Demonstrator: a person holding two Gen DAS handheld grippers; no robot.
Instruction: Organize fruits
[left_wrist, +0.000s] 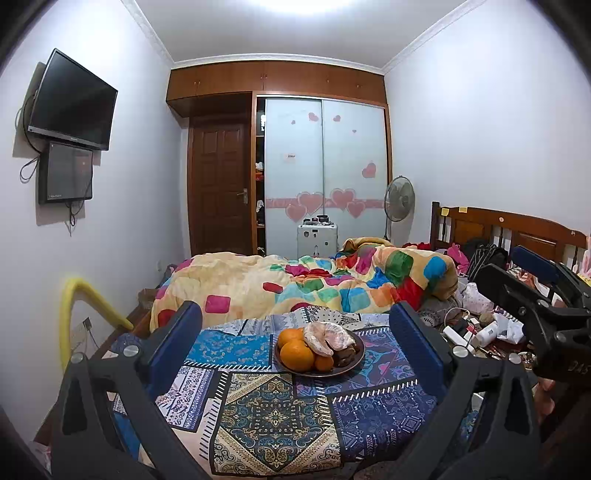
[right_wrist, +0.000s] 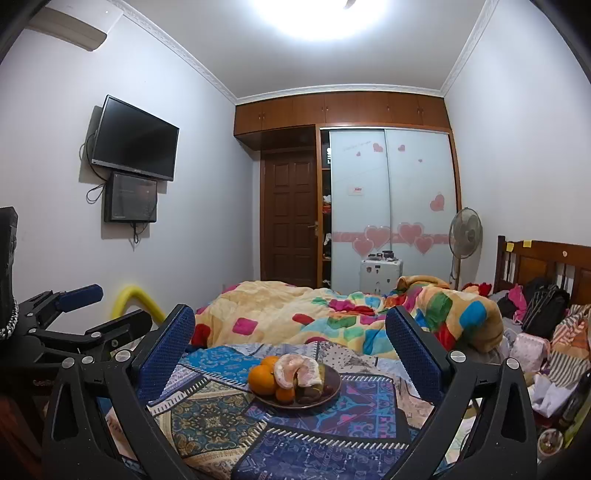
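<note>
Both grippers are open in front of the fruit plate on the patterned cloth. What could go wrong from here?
1. The peeled pomelo sits on top of the oranges; pulling an orange first may tip it off the plate.
2. The plate rests on a patterned cloth that seems to lie over bedding, so pressing on it could tilt it.
3. The left gripper and right gripper aim at the same plate and could collide.

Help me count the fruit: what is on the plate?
On the plate: oranges, a peeled citrus on top, and something dark beside them. Anything beneath the pile is covered.

Both tools (left_wrist: 295, 332) (right_wrist: 291, 345) wide open, empty.
</note>
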